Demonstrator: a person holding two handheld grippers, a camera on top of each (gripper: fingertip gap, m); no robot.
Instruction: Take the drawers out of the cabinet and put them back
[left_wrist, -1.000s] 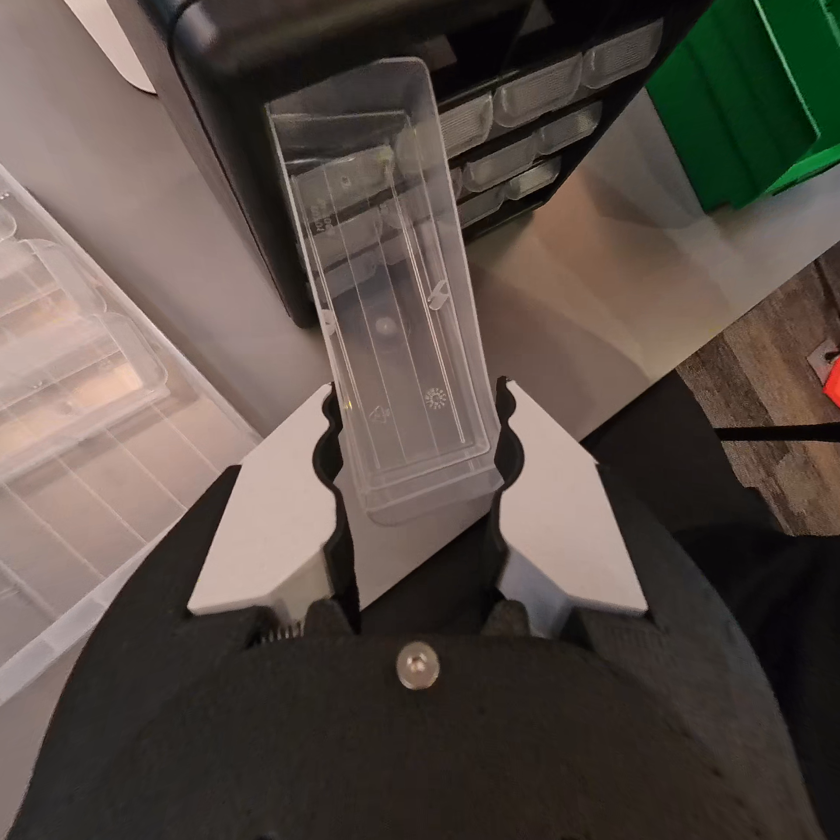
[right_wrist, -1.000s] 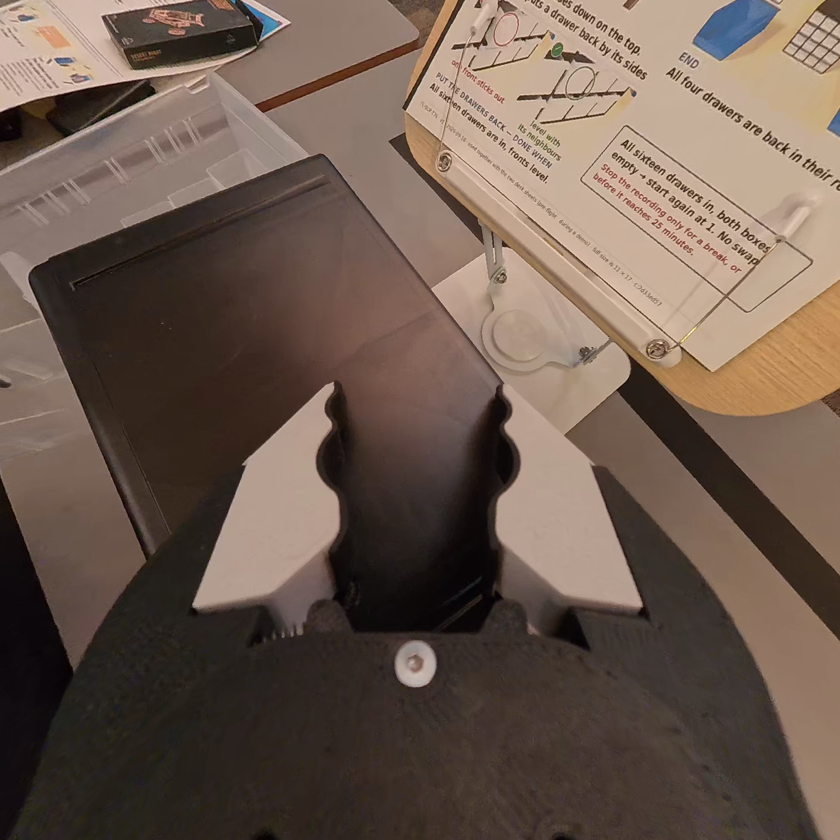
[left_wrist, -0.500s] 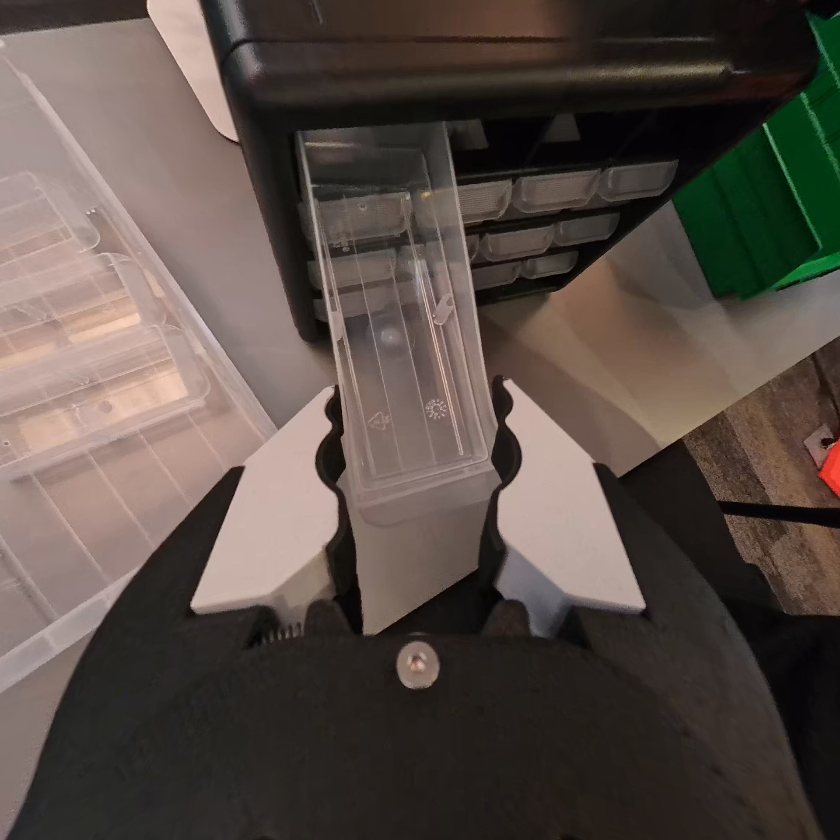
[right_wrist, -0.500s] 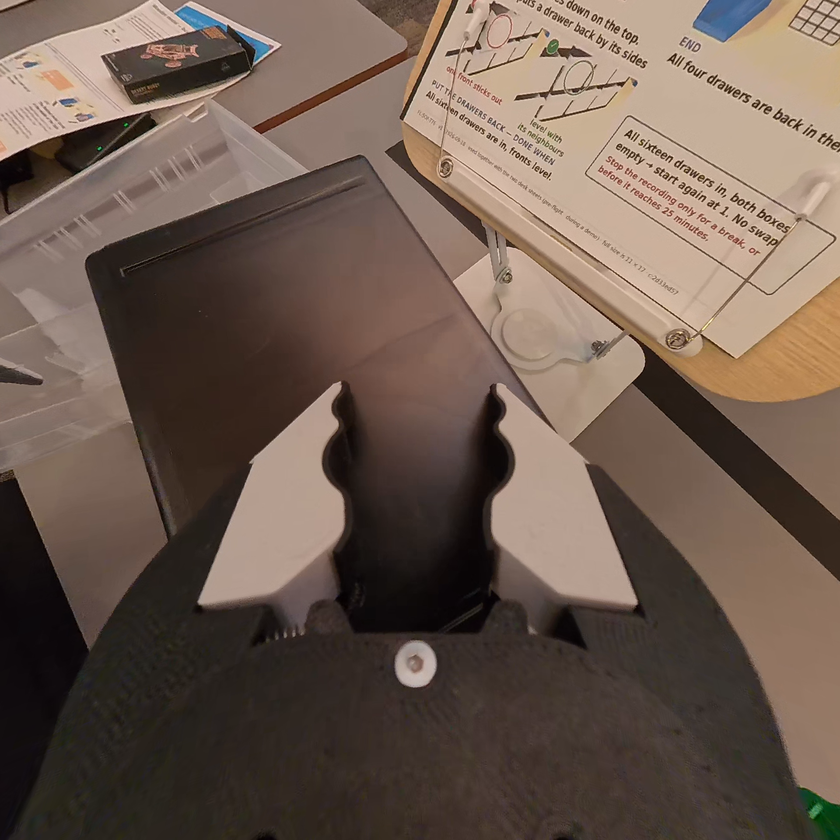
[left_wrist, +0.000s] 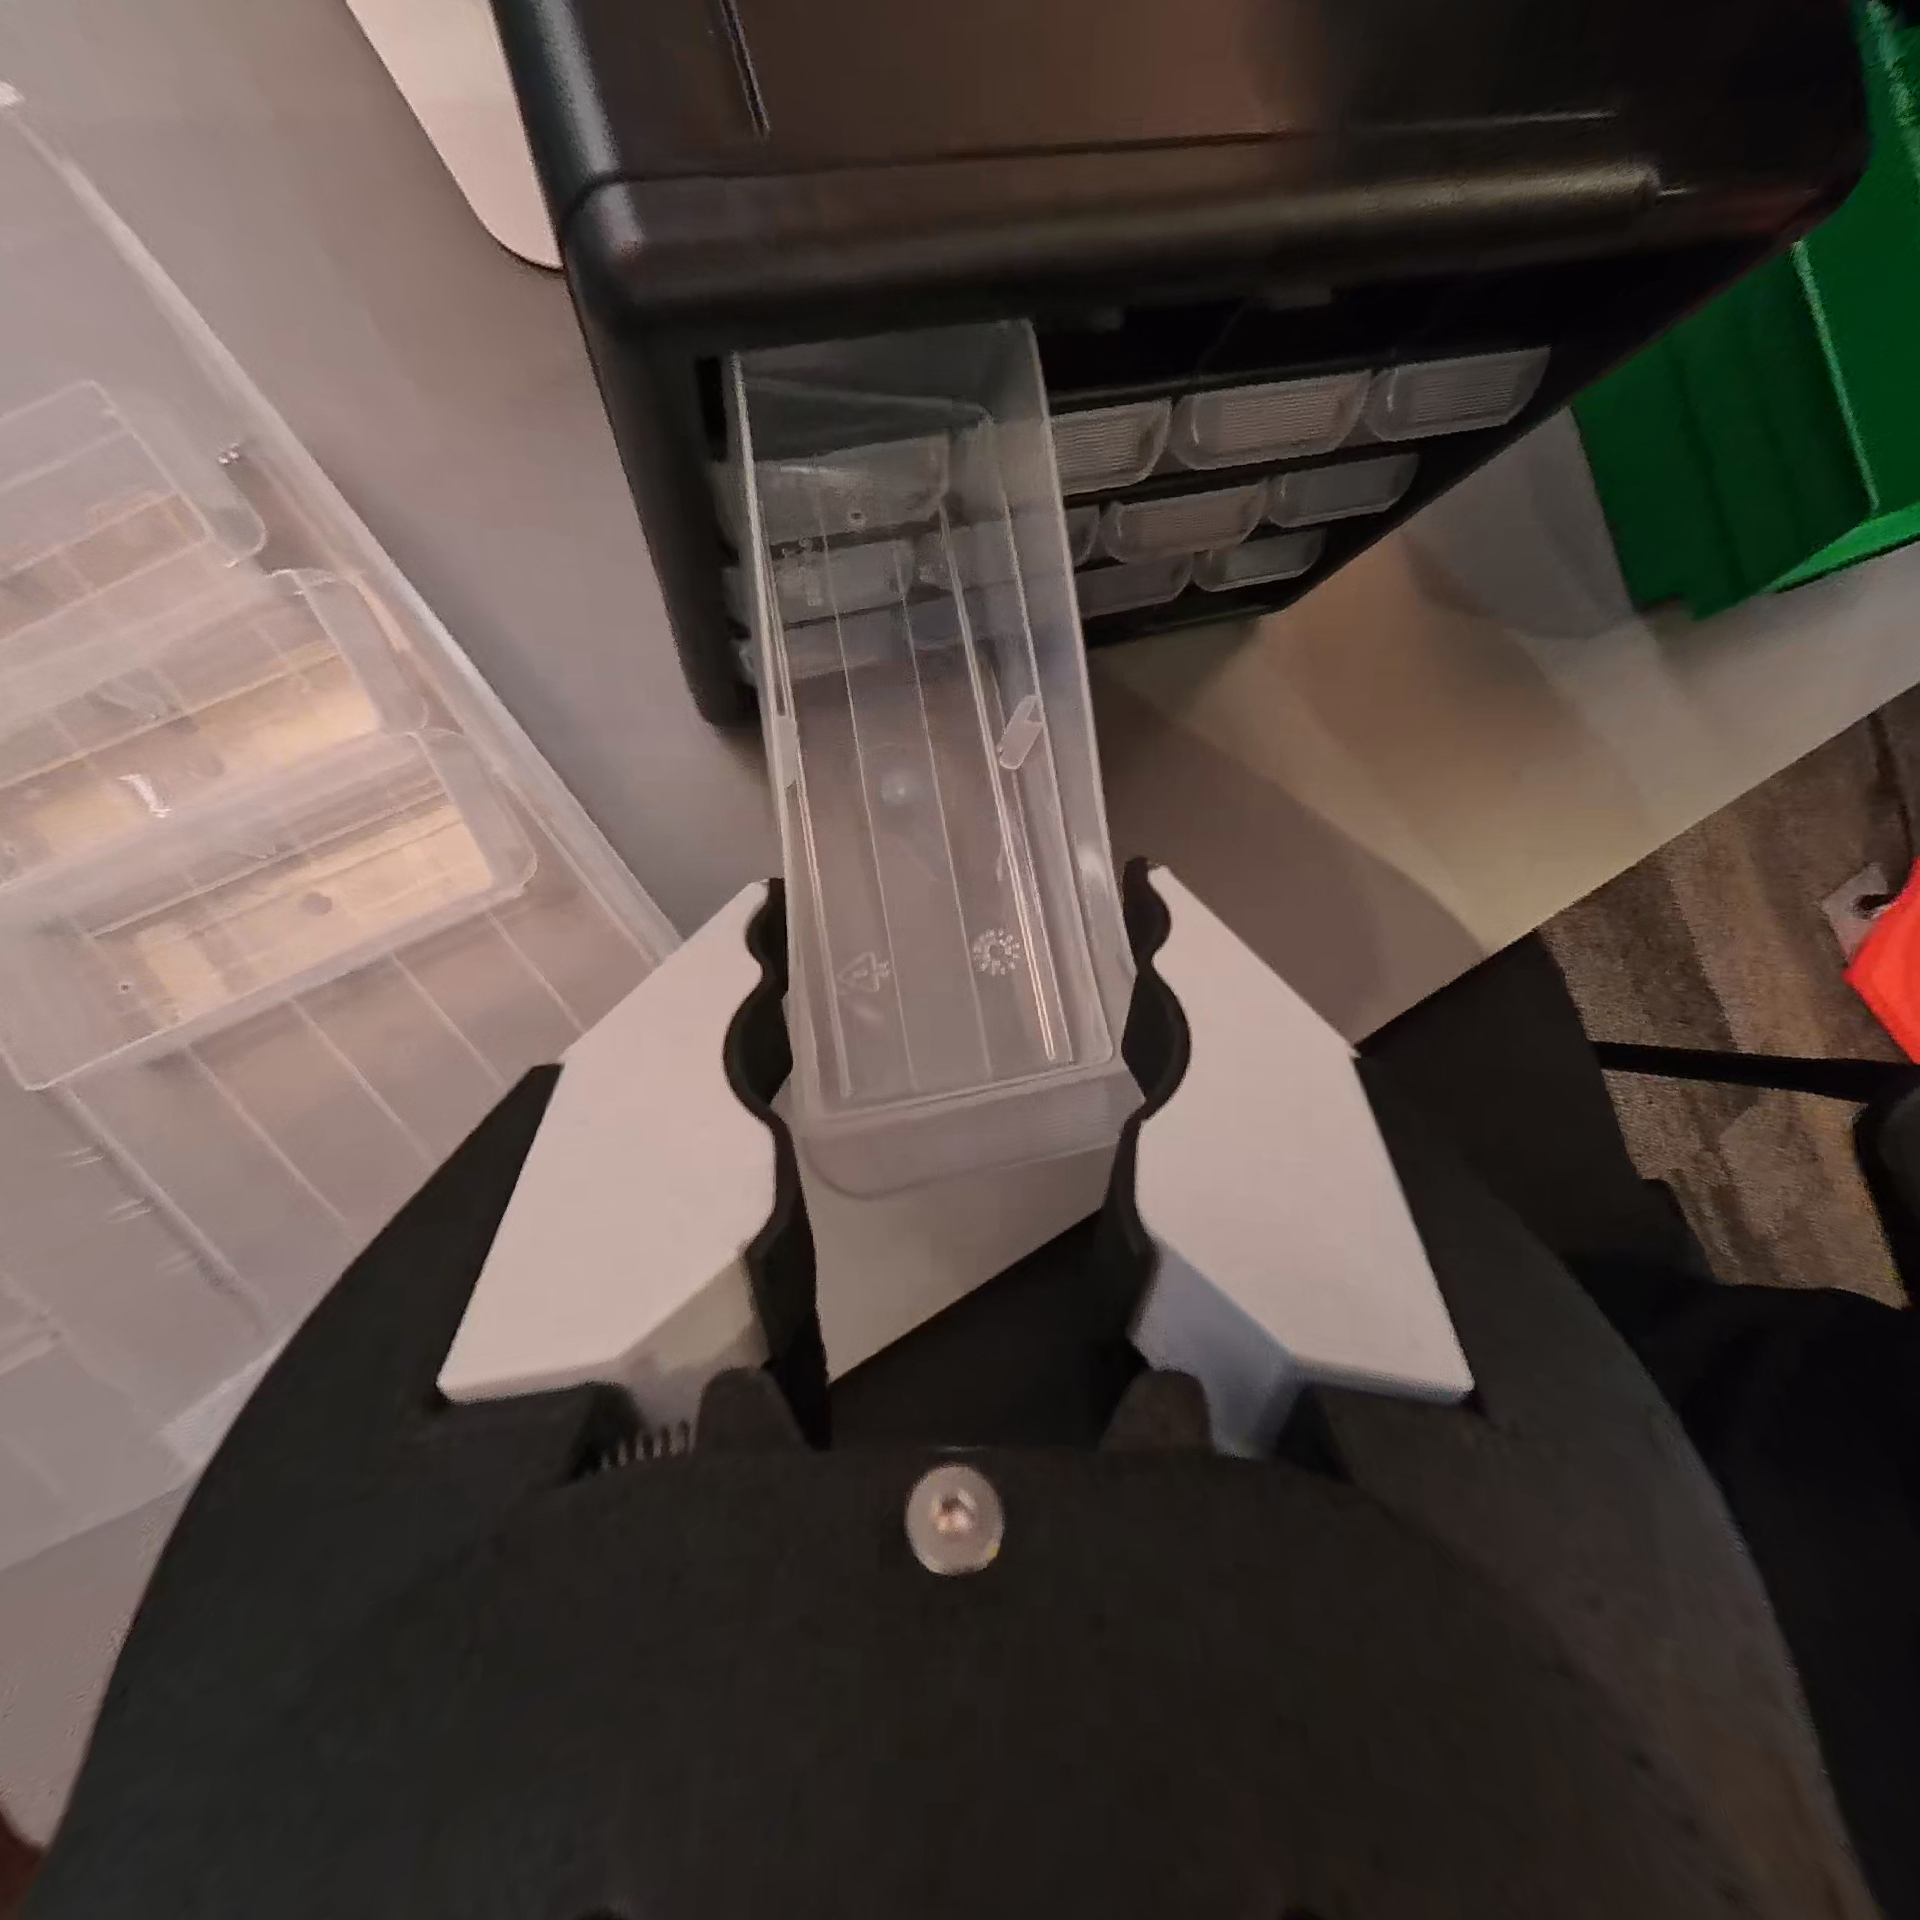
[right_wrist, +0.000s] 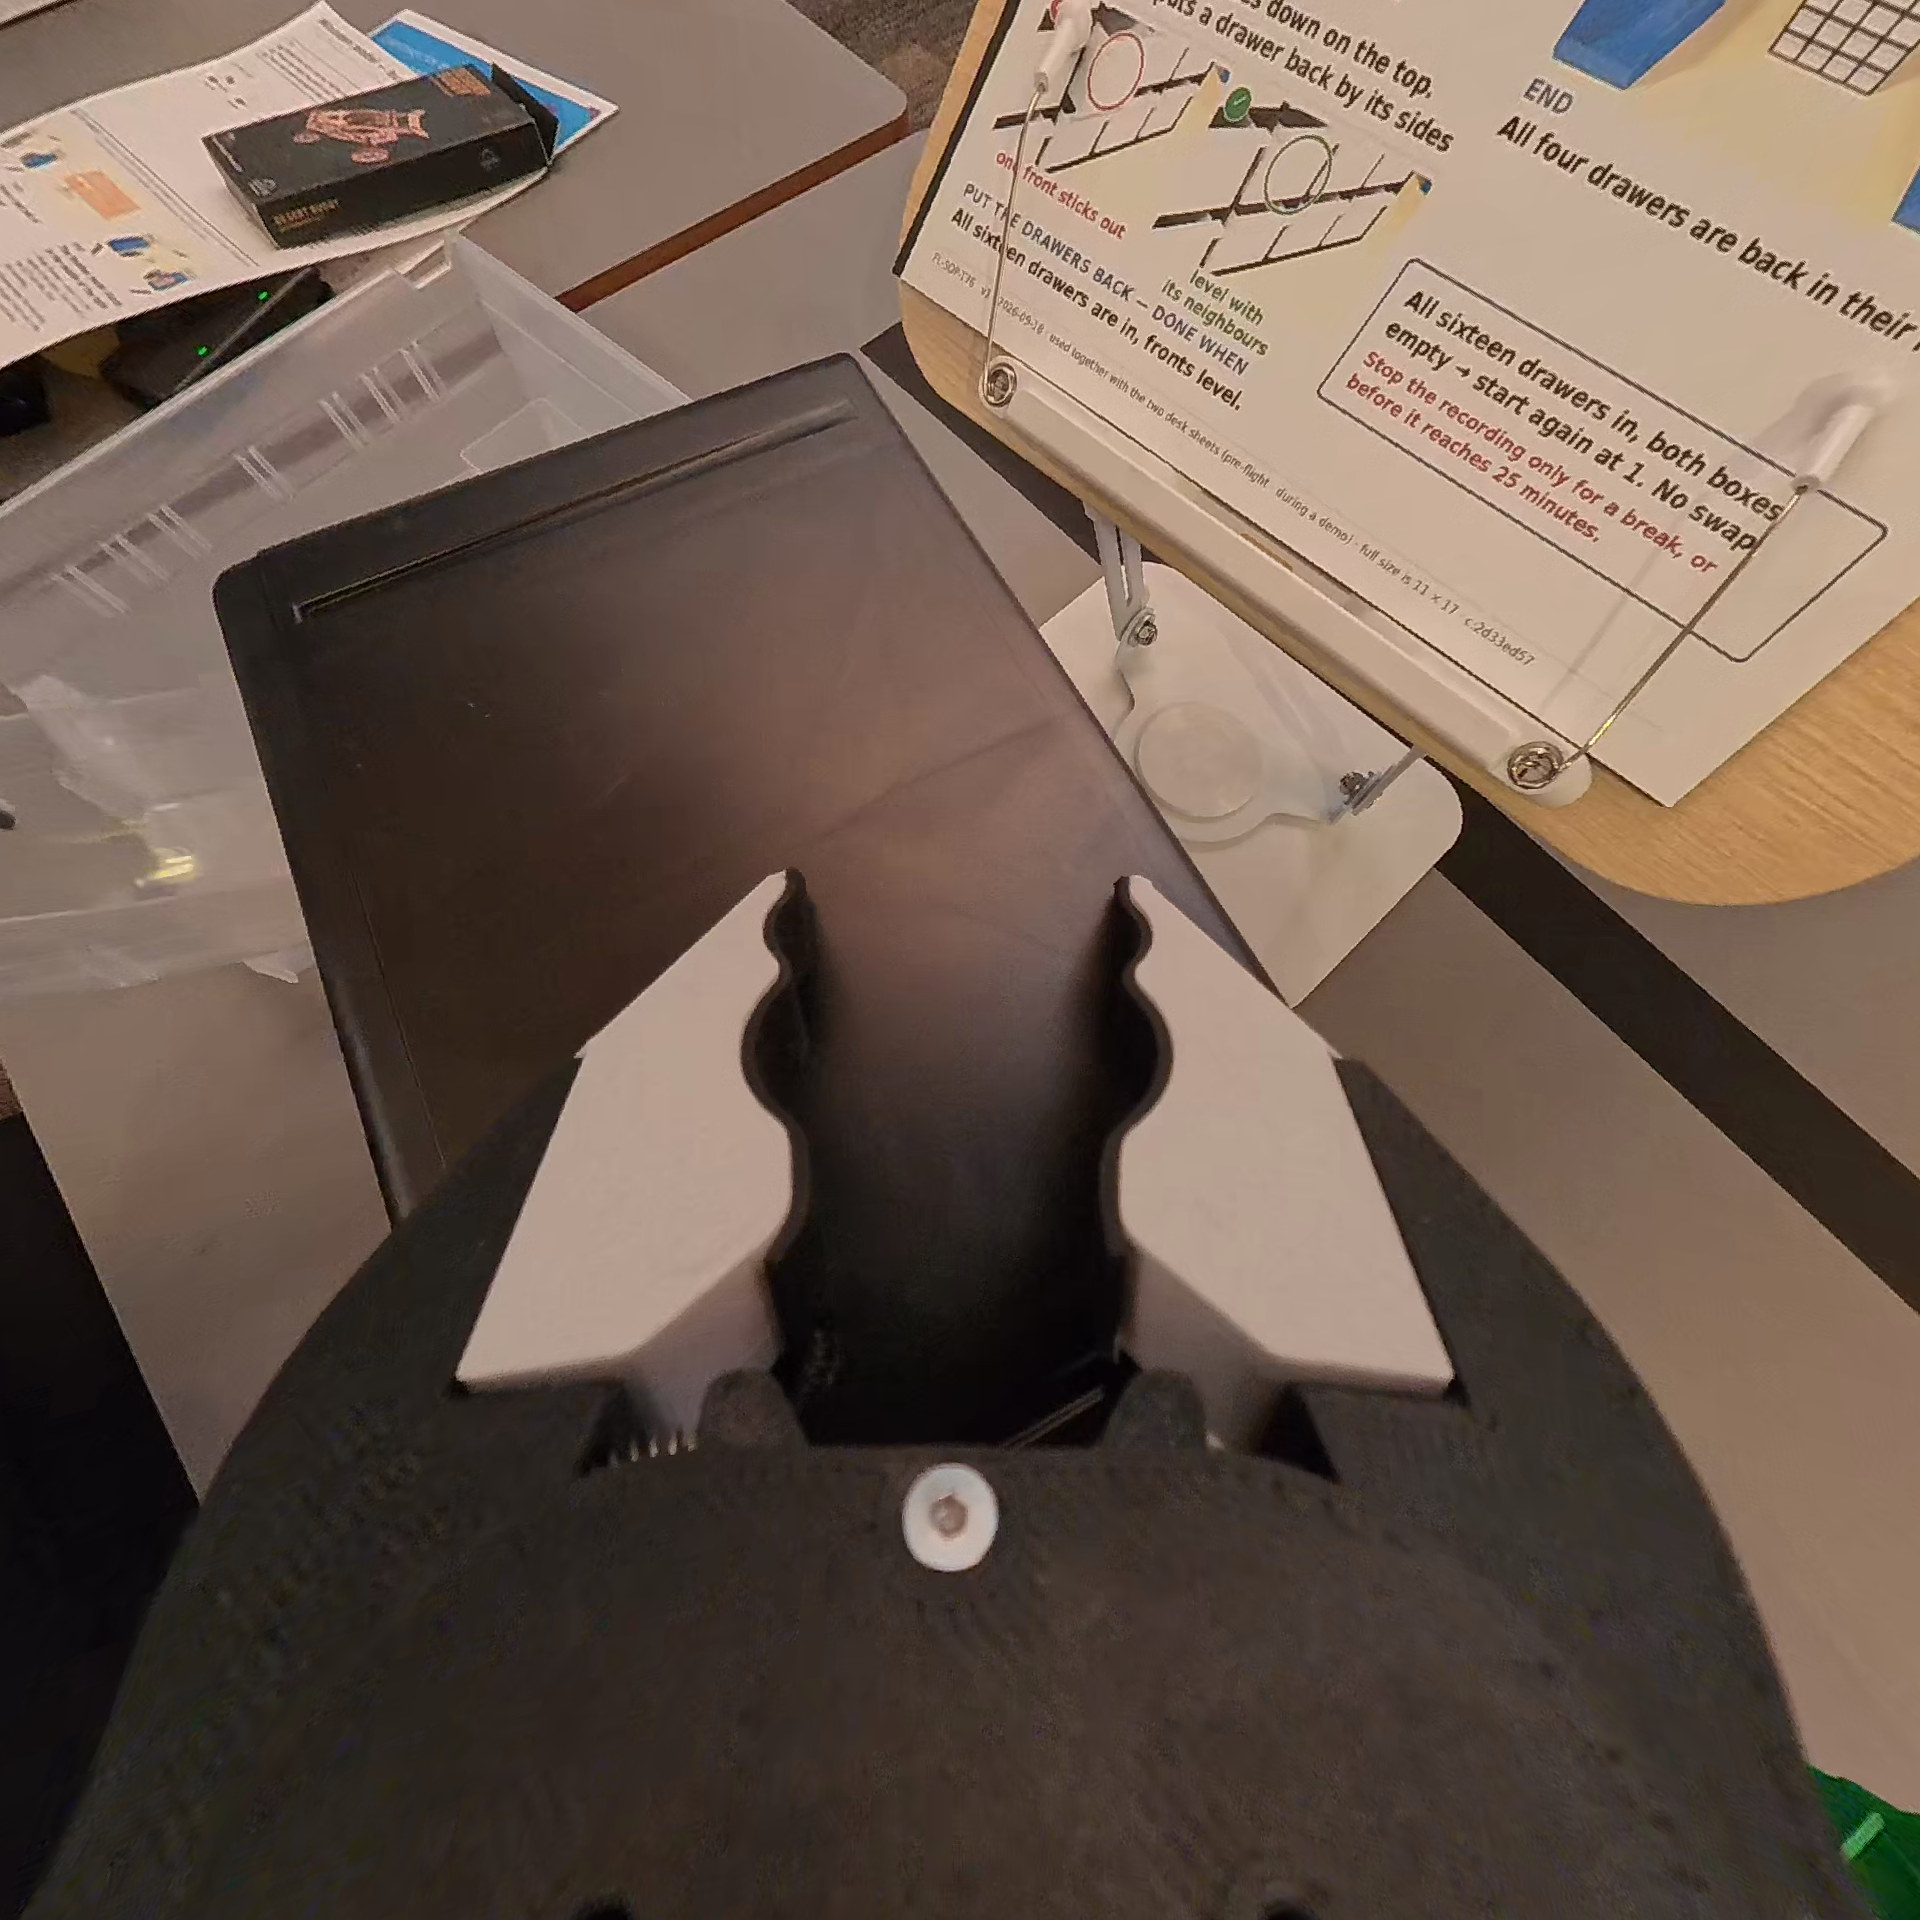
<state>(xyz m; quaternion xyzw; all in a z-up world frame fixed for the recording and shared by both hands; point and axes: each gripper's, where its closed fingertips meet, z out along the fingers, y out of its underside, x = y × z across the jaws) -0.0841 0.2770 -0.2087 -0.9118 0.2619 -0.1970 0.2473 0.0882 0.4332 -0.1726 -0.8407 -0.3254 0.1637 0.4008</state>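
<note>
Your left hand-held gripper (left_wrist: 951, 997) clamps a clear drawer (left_wrist: 925, 790), its far end entering the cabinet (left_wrist: 1091, 208) top-left slot. Top row otherwise unfilled. Right hand-held gripper (right_wrist: 956, 987) gapes empty above.

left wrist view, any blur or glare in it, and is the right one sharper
Left wrist view: the black cabinet top and green bin are smeared by motion blur, and glare whitens the table; the clear drawer in the left gripper stays crisp. Right wrist view: sharper, with a soft sheen on the cabinet top.
</note>
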